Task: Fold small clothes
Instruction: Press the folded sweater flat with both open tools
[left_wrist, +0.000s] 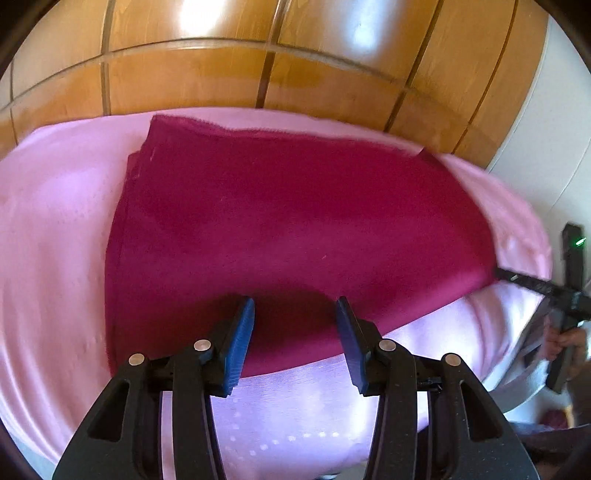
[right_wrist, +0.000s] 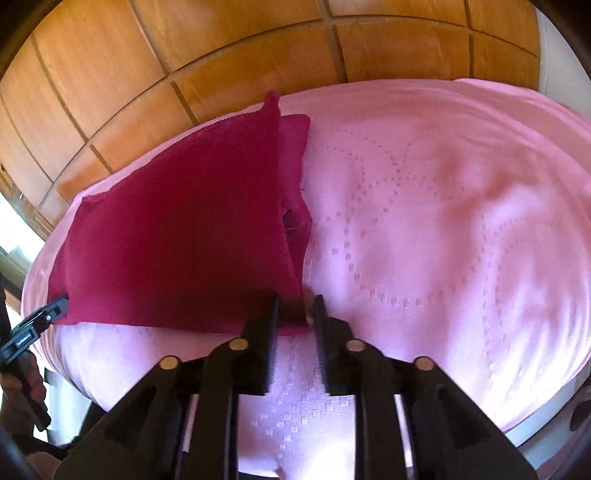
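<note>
The biggest thing here is the pink cover (left_wrist: 55, 221), which lies over a rounded surface, maybe a bed or a bench; I cannot tell which. Behind it stands a wall of wooden panels (left_wrist: 221, 81).

On the cover, just ahead of both claws, lies the dark red cloth (left_wrist: 277, 221). It is already folded at least once, I judge, because doubled edges show at its far corner. So the task seems to be in the middle: one fold is done, and a next fold, and maybe smoothing, is left.

The left claw (left_wrist: 295, 317) hovers over the near edge of the cloth. Its jaws stand half wide and nothing is between them. The right claw (right_wrist: 297, 306) is at the near right corner of the cloth. Its jaws are narrow and the corner sits between them, but the tips are blurred, so I cannot tell if the pads really press on it.

The left wrist view shows the whole top of the cloth, flat and smooth, and the right claw at its corner from the side. The right wrist view shows what the other does not: loose under layers sticking out along the right edge, and the wide bare cover to the right of the claw.
</note>
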